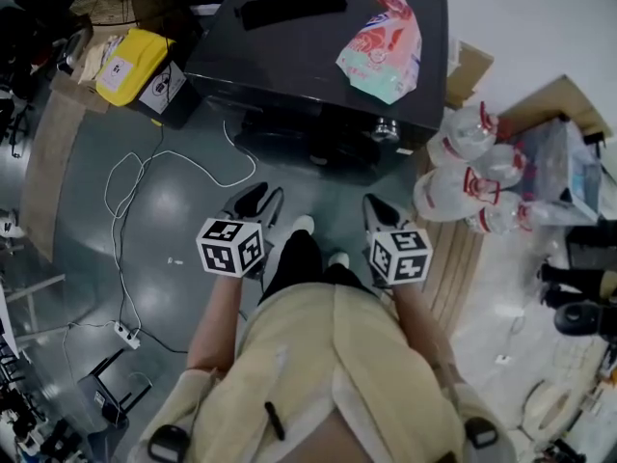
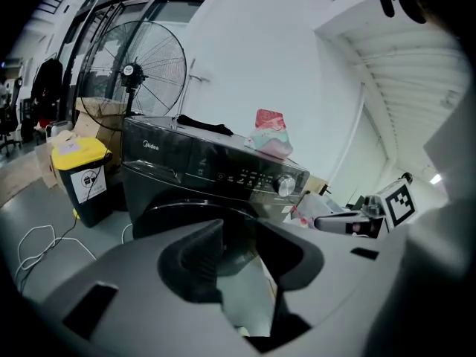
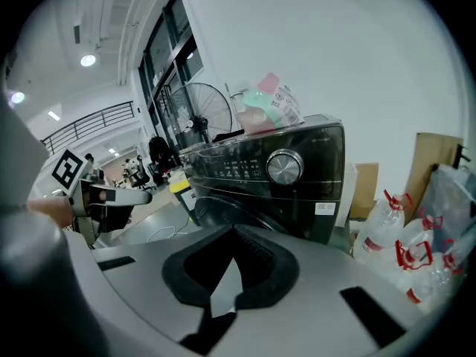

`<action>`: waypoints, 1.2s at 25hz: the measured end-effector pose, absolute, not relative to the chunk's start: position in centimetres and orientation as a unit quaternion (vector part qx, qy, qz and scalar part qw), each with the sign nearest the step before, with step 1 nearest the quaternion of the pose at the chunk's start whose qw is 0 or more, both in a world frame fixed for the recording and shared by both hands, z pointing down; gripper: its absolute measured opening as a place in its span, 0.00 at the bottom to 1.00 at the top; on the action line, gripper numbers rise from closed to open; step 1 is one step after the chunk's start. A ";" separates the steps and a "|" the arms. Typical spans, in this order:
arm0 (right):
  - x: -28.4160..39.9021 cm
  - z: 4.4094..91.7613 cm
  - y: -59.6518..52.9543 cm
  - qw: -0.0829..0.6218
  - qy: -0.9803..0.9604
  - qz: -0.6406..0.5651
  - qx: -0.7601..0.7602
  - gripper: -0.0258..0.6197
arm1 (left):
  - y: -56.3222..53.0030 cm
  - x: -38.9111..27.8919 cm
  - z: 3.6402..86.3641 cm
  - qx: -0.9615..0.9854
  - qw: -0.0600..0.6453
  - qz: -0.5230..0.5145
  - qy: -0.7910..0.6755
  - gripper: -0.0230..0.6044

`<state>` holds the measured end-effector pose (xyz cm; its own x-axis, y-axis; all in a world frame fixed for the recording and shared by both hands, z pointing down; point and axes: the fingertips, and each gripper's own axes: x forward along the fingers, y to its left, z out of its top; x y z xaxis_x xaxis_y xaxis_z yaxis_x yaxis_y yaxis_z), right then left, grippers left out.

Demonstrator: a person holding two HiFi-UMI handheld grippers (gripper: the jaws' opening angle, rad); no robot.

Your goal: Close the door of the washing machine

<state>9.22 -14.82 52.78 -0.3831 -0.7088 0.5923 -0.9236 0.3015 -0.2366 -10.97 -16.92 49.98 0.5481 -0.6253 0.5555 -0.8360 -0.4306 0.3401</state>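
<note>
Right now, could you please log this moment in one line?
left gripper: open, empty | right gripper: shut, empty | washing machine: ahead, untouched | door: looks closed

**Fig. — person seen from above.** We note a loose pale-yellow top [image 1: 328,355], sleeves stopping short of the forearms, w/ a small black clip [image 1: 275,421] on the front. Below it: black trousers [image 1: 297,263] & white shoes [image 1: 303,225]. Dark straps [image 1: 169,442] sit at both lower corners, type unclear. Left gripper [image 1: 262,199] & right gripper [image 1: 378,207] are grey-bodied w/ black pads [image 2: 195,262]. Each carries a white cube [image 1: 231,246] w/ black square markers.
</note>
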 end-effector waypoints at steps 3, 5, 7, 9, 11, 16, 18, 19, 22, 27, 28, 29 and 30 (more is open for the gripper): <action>9.4 52.8 -14.6 0.196 -0.788 0.269 0.518 0.05 | -16.2 -10.8 49.5 0.826 0.298 0.170 -0.447 0.25; 9.5 52.5 -14.4 0.199 -0.789 0.263 0.518 0.05 | -15.8 -10.7 49.2 0.826 0.294 0.168 -0.451 0.25; 9.6 52.3 -14.3 0.198 -0.790 0.260 0.518 0.05 | -15.5 -10.7 48.9 0.825 0.291 0.167 -0.456 0.25; 9.7 52.2 -14.3 0.196 -0.792 0.262 0.516 0.05 | -15.3 -10.8 48.7 0.823 0.288 0.166 -0.460 0.25; 9.8 52.2 -14.2 0.196 -0.791 0.264 0.517 0.05 | -15.1 -10.8 48.6 0.822 0.287 0.166 -0.463 0.25; 10.1 52.2 -14.2 0.198 -0.787 0.253 0.526 0.05 | -14.9 -10.8 48.9 0.821 0.287 0.168 -0.463 0.25; 10.1 52.1 -14.3 0.194 -0.786 0.256 0.528 0.05 | -15.0 -10.8 48.9 0.821 0.288 0.169 -0.463 0.25; 10.2 52.0 -14.3 0.193 -0.785 0.257 0.530 0.05 | -15.0 -10.9 49.0 0.821 0.288 0.170 -0.462 0.25; 10.4 51.9 -14.5 0.187 -0.781 0.260 0.536 0.05 | -15.2 -10.9 49.1 0.821 0.289 0.173 -0.461 0.24; 10.6 51.6 -15.1 0.176 -0.778 0.263 0.543 0.05 | -15.8 -10.5 49.1 0.825 0.285 0.179 -0.455 0.24; 10.6 51.5 -15.2 0.174 -0.777 0.263 0.544 0.05 | -16.0 -10.4 49.1 0.825 0.284 0.180 -0.454 0.24; 10.6 51.5 -15.3 0.172 -0.777 0.264 0.545 0.05 | -16.1 -10.4 49.1 0.825 0.283 0.181 -0.453 0.24; 10.6 51.5 -15.4 0.171 -0.777 0.265 0.546 0.05 | -16.2 -10.4 49.2 0.826 0.283 0.182 -0.453 0.24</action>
